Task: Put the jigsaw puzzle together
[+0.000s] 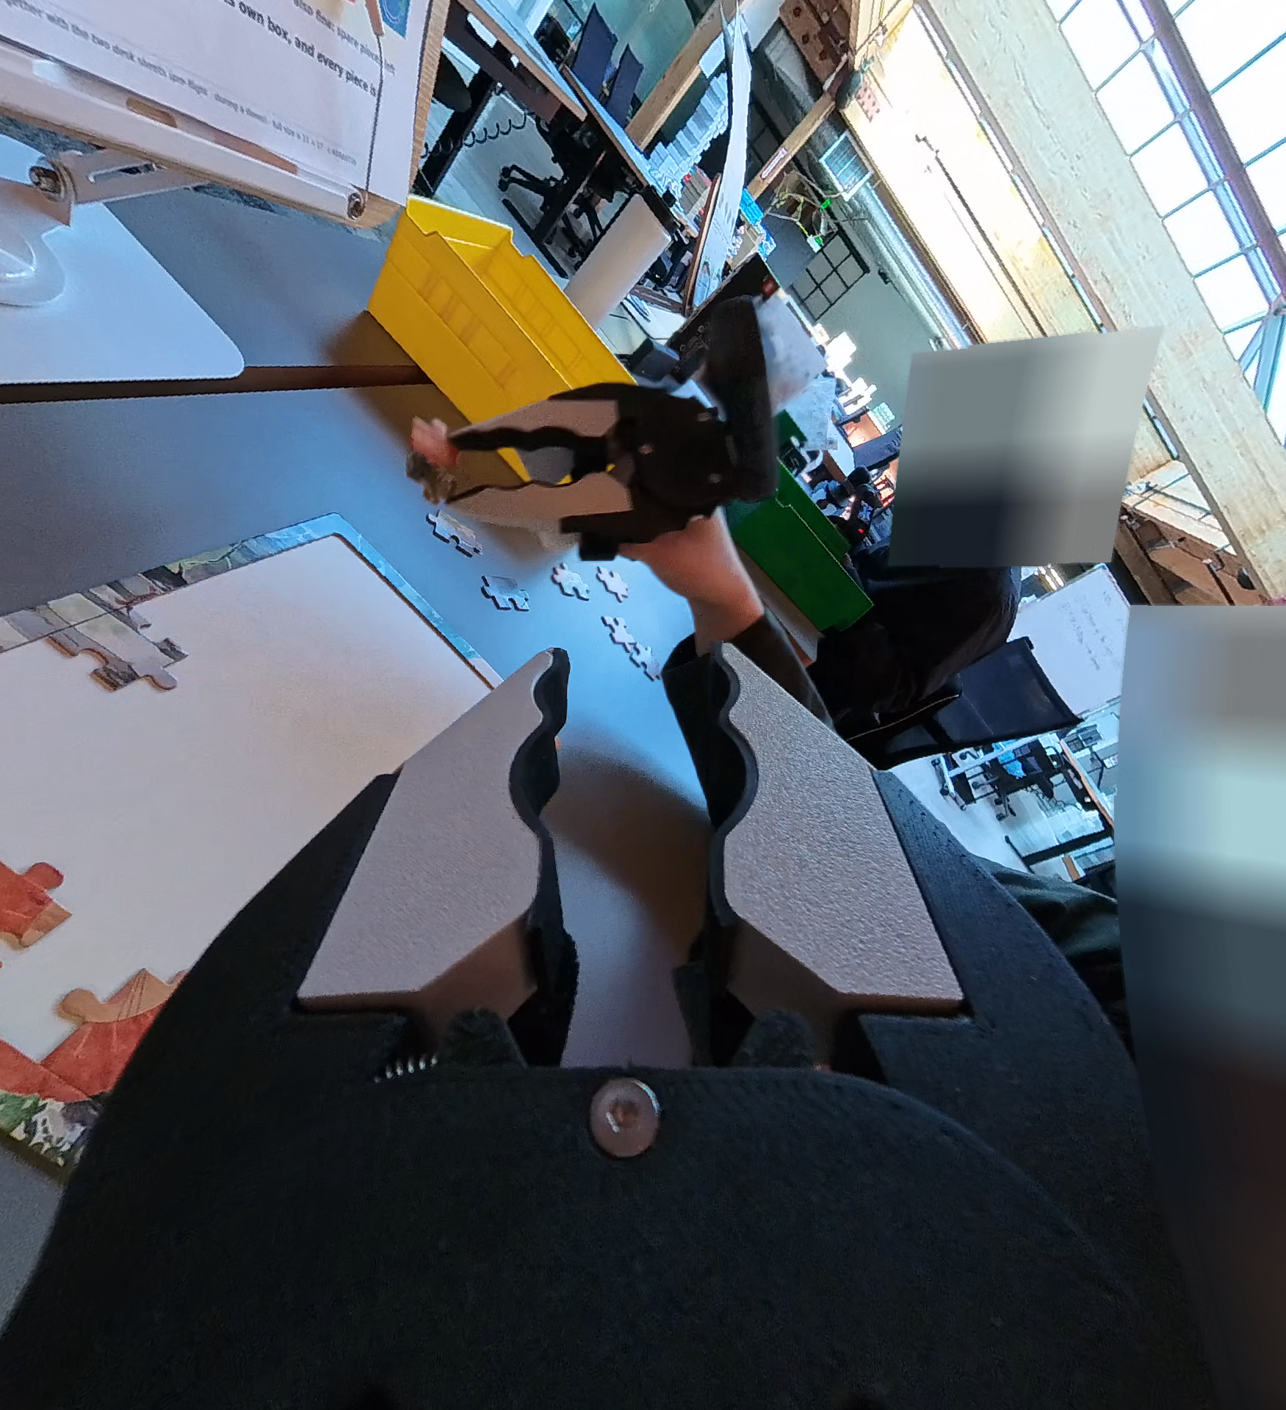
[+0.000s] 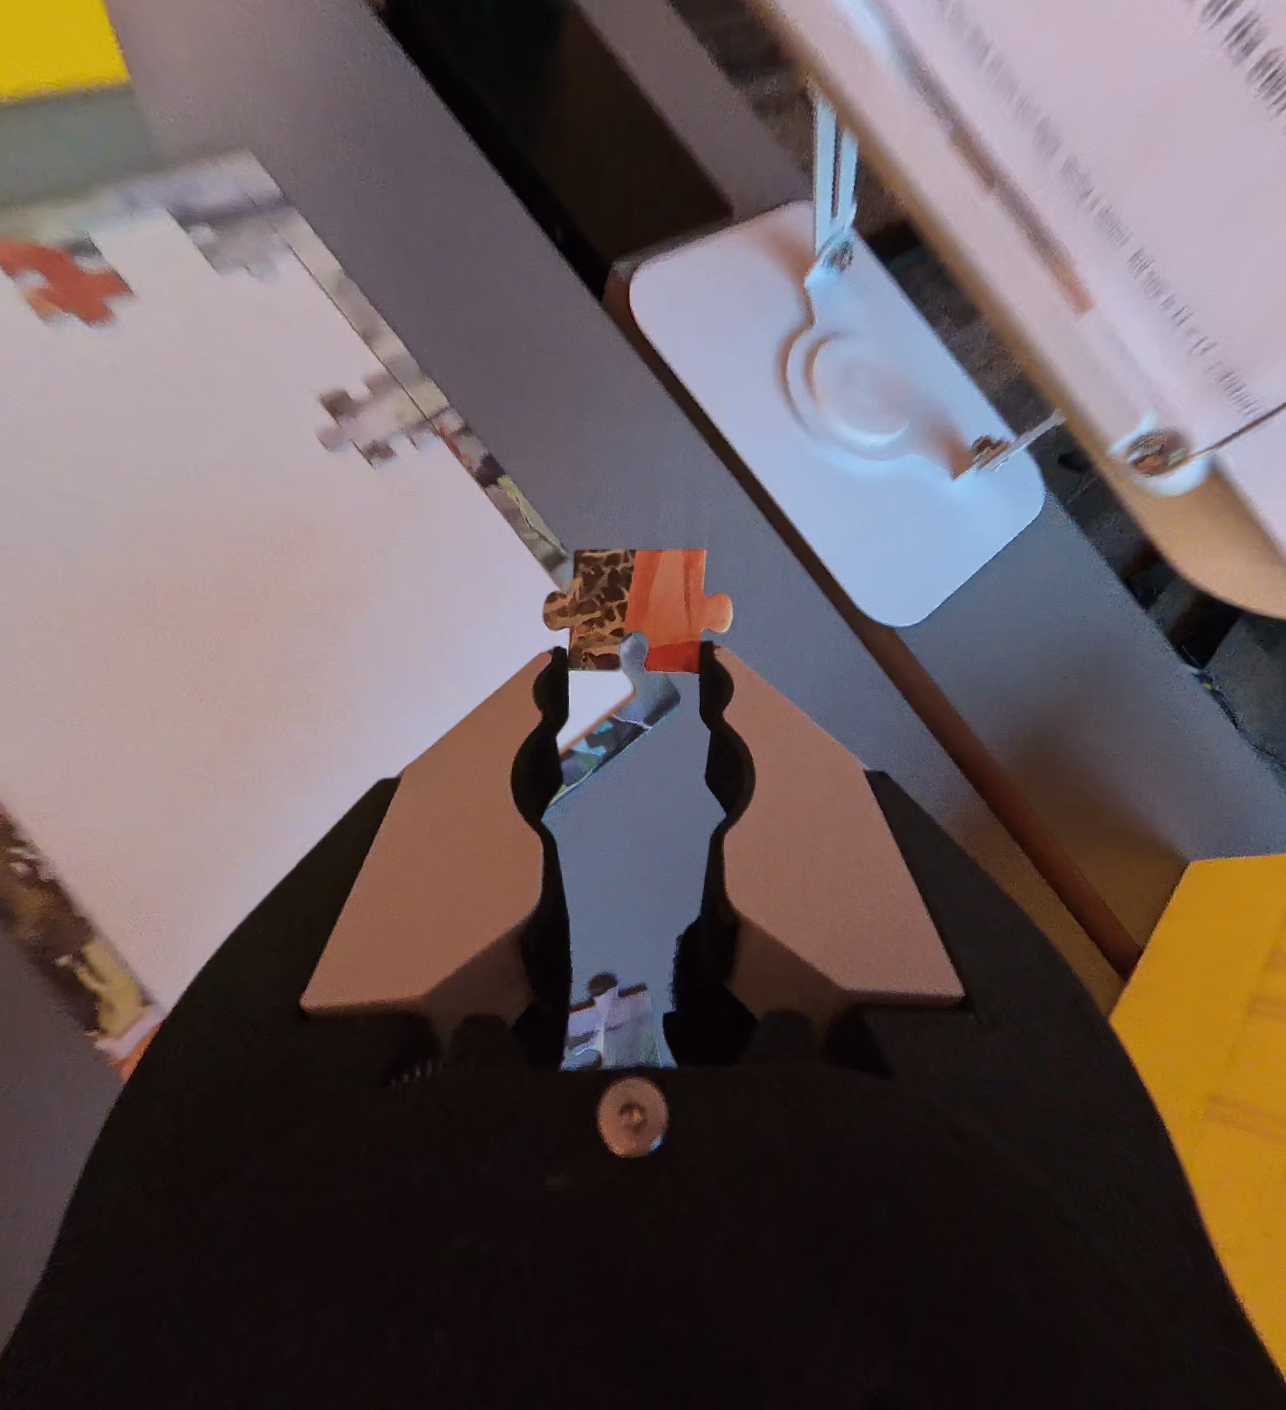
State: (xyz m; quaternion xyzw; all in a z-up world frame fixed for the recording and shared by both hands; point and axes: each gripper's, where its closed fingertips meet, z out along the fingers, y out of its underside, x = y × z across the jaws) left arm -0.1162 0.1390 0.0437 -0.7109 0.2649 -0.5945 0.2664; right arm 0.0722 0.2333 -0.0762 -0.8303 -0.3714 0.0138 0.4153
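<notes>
The right gripper [image 2: 633,658] hangs above the table [image 1: 166,465], fingertips pinching a piece [image 2: 636,610] beyond the tray's [image 1: 227,709] corner. The left gripper [image 1: 643,671] hovers empty, jaws apart; motion blurs the tray.

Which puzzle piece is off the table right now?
The orange-and-brown piece, pinched between the right gripper fingertips; the pale loose pieces lie flat on the table.

A: Look at the left gripper [image 1: 636,671]: black textured body, grey wedge-shaped fingers [image 1: 445,854] with wavy black inner pads.

B: Silver screw [image 1: 624,1118] at the centre, a small spring beside it. The right gripper [image 2: 633,656] matches, same screw [image 2: 632,1118]. Dark sleeve [image 1: 689,690] too.
</notes>
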